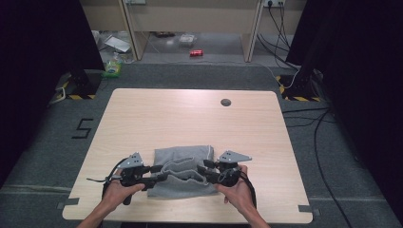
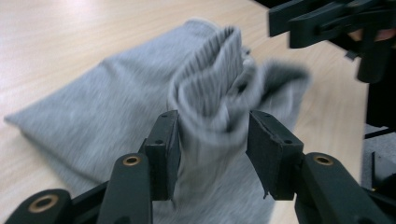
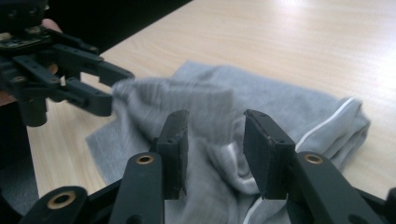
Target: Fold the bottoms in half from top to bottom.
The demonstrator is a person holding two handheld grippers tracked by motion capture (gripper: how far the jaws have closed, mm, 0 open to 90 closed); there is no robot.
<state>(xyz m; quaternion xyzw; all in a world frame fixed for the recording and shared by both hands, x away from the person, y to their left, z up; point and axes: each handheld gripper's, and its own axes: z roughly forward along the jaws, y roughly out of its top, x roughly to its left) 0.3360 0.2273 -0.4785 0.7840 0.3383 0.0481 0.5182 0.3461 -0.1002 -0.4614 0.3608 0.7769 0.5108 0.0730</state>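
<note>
Low in the high view, the left gripper (image 1: 161, 177) and right gripper (image 1: 202, 174) flank a grey cloth (image 1: 183, 166); both are released, pads off the fabric.

One grey garment (image 1: 183, 173); two grippers

the high view is evenly lit from above, with dark curtains at both sides. the table (image 1: 190, 118) shows soft glare at its far edge. in both gripper views the cloth (image 2: 140, 107) is motion-blurred, and the background is soft.
</note>
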